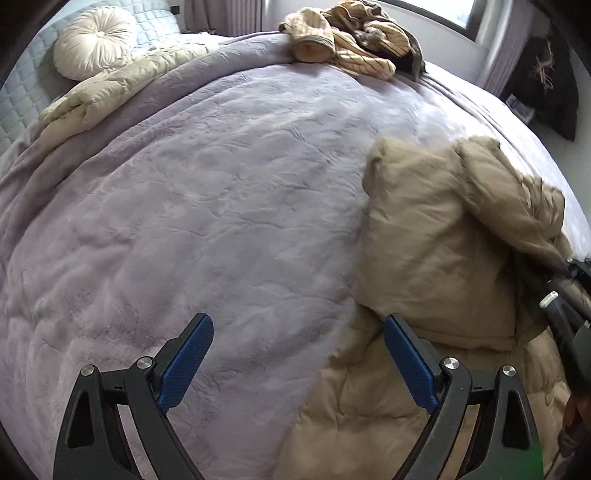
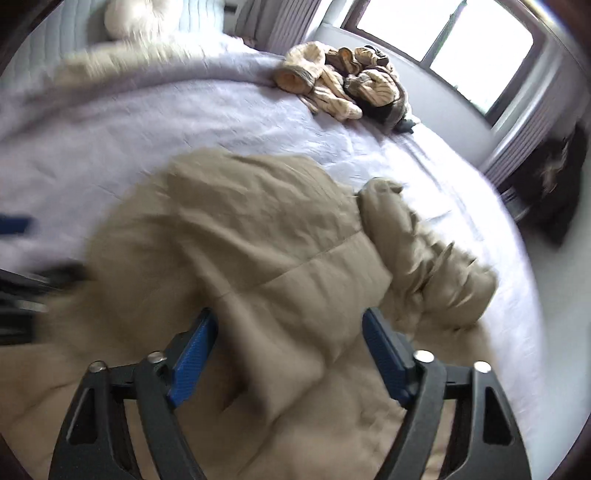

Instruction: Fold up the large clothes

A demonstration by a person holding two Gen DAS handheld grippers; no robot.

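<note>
We found the tan puffer coat [image 2: 266, 236] still rumpled on the lilac bedspread [image 1: 207, 192], barely folded. Left gripper [image 1: 295, 350] spread apart over bare blanket; right gripper [image 2: 288, 339] apart above coat, gripping nothing. Striped garments [image 2: 343, 85] waited unfolded.

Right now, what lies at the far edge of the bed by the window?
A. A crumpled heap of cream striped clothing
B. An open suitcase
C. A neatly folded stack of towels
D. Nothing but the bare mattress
A: a rumpled heap of cream striped clothing sits unfolded on the lavender bed cover, far beyond the tan puffy coat near the camera.
</note>
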